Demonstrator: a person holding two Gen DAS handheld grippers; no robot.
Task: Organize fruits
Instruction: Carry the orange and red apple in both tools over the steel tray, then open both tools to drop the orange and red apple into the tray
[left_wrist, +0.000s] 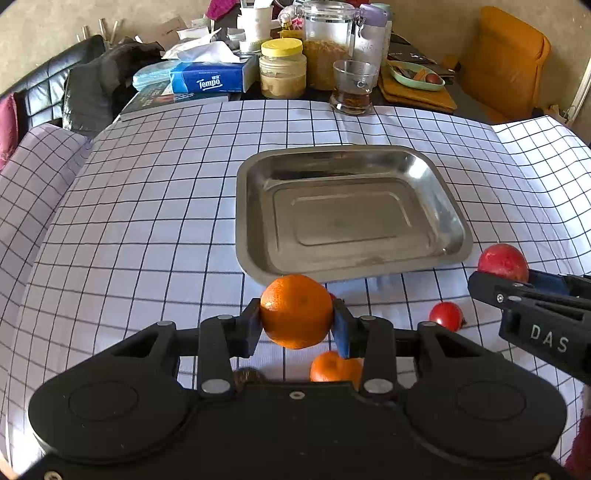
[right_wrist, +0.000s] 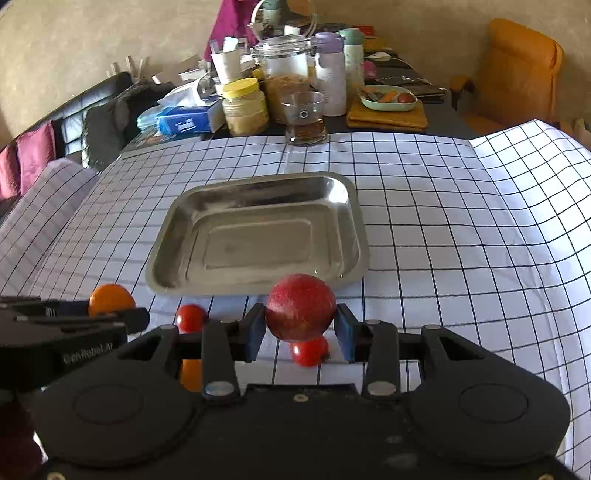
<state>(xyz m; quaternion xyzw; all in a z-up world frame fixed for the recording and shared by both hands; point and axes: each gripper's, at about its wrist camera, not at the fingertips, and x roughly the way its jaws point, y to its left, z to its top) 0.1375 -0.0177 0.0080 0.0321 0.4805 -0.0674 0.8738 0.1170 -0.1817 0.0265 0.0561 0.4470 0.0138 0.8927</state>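
Orange (left_wrist: 296, 311) pinched in left gripper (left_wrist: 297, 325), red apple (right_wrist: 300, 312) clamped in right gripper (right_wrist: 300, 330), both lifted just short of empty steel tray (left_wrist: 255, 229), prob. for drop-in; tomatoes (right_wrist: 191, 317) + 2nd orange (left_wrist: 334, 367) wait on cloth.

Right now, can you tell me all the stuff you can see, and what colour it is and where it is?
orange: one, orange, held in the left gripper
second orange: one, orange, on the cloth below it
apple: one, red, held in the right gripper
tomatoes: two, red, on the cloth near the grippers
tray: one, silver, nothing in it, middle of the cloth
tablecloth: one, white with dark grid
jars, cups, tissue box: many, far edge
left gripper: black, shut on orange
right gripper: black, shut on apple
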